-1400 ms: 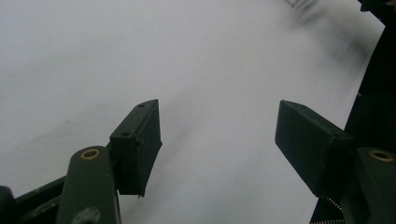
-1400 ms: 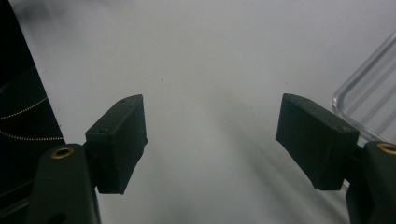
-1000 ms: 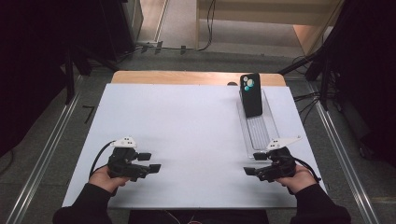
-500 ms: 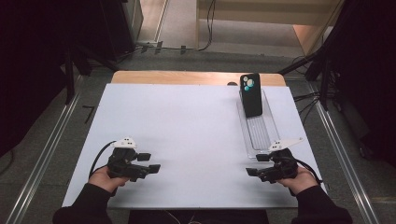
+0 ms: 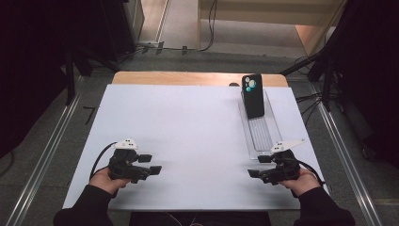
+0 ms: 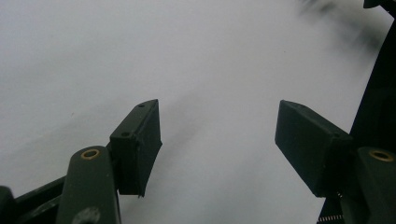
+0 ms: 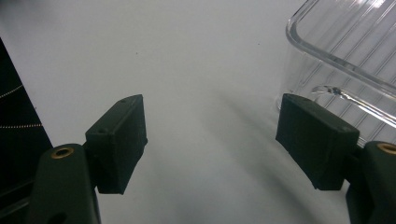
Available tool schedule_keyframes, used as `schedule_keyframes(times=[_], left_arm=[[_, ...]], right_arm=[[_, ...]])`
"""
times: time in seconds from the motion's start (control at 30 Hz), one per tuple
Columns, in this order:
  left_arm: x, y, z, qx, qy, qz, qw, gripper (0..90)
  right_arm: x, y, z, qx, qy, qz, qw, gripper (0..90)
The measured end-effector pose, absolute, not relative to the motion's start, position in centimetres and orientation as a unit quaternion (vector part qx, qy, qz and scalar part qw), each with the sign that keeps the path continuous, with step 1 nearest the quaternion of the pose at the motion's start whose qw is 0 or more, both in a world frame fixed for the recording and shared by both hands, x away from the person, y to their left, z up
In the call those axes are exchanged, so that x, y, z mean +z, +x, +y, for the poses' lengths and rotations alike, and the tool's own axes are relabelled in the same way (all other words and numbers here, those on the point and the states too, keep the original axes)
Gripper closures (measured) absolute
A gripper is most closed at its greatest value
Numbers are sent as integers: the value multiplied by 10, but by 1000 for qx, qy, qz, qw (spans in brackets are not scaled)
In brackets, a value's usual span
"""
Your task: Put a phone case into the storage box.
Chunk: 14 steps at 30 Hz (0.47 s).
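A black phone [image 5: 253, 94] leans upright at the far end of a long clear plastic tray [image 5: 263, 136] on the right side of the white table top [image 5: 188, 117]. My right gripper [image 5: 256, 166] rests near the front right, just in front of the tray's near end, pointing left. Its jaws [image 7: 212, 140] stand apart over bare white surface, with the tray's corner [image 7: 345, 51] to their upper right. Held low at the front left and pointing right, my left gripper [image 5: 151, 163] is open too, nothing between its jaws [image 6: 219, 140].
The white board lies on a wooden table whose edge [image 5: 188, 77] shows at the back. Metal rails [image 5: 47, 155] run along both sides on the floor. Cables and dark stands stand beyond the table.
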State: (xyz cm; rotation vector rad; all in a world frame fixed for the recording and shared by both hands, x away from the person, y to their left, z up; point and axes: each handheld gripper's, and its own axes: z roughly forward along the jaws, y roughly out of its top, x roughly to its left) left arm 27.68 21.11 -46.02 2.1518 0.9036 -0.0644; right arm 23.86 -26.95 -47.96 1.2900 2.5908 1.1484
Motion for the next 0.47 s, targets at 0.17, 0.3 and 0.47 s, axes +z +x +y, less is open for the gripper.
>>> schedule_keyframes(times=[0.17,0.3,0.47], left_arm=[[-460,277,211,-26,848,355,392,318],[-460,277,211,-26,848,355,392,318],[-460,277,211,-28,849,355,391,318]], right_arm=[[-480,239,-269,368,414,832,14,225],[-480,239,-270,368,414,833,14,224],[-480,239,-270,367,415,832,19,215]])
